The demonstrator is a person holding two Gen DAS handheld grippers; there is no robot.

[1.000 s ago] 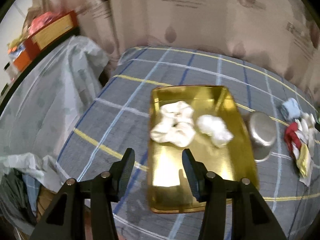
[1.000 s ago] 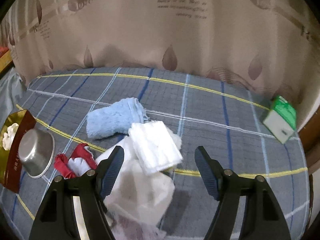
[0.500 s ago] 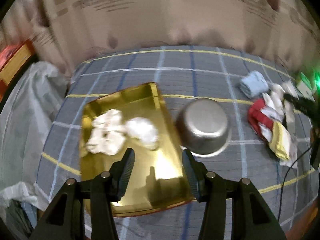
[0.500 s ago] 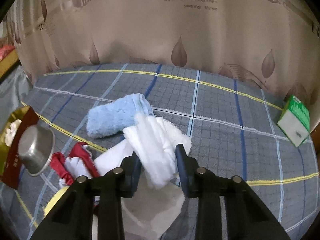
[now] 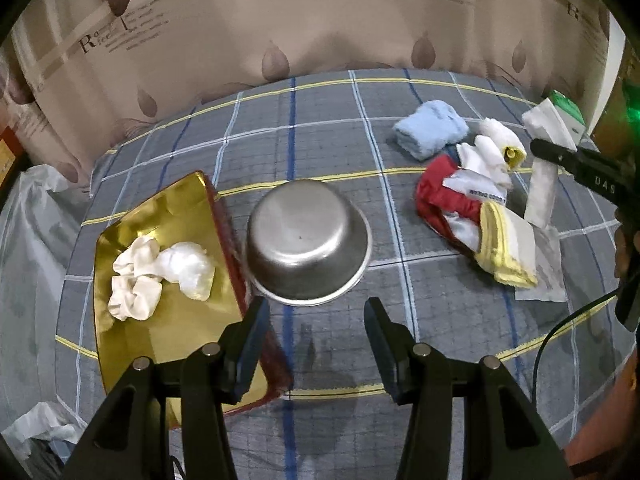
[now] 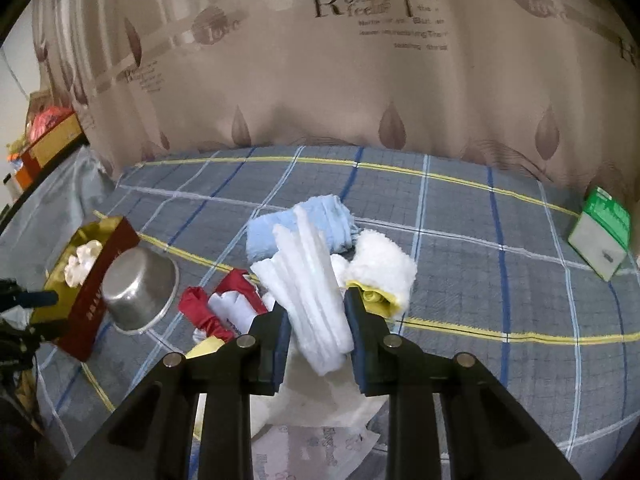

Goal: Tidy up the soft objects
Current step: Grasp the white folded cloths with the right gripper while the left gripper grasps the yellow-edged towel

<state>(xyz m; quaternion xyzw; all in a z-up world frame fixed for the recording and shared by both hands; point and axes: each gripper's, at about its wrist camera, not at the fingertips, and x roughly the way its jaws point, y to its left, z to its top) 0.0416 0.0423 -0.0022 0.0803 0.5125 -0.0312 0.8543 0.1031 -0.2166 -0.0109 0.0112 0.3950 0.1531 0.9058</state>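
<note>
Plaid-covered bed [image 5: 320, 420], gold tray [image 5: 180, 332], upturned steel bowl [image 5: 306, 240], cloth pile [image 5: 480, 208], green box [image 6: 600, 236]

**Camera placement: two wrist fisheyes over plaid bedspread**

Left wrist: mounted behind left gripper [image 5: 316, 334], angled steeply down, near upturned steel bowl [image 5: 306, 240] and gold tray [image 5: 176, 332]. Right wrist: mounted behind right gripper [image 6: 318, 322], angled down toward leaf-print curtain [image 6: 360, 80], close over cloth pile [image 6: 236, 300]. Shared by both: bowl [image 6: 138, 290], tray [image 6: 90, 320], blue towel [image 5: 430, 130] [image 6: 264, 232], green box [image 5: 564, 110] [image 6: 600, 232], bedspread [image 5: 320, 120].

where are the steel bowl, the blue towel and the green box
steel bowl [image 5: 306, 236]: left wrist view, upturned base
blue towel [image 5: 430, 133]: left wrist view, top of roll
green box [image 6: 600, 232]: right wrist view, pale front face
</note>
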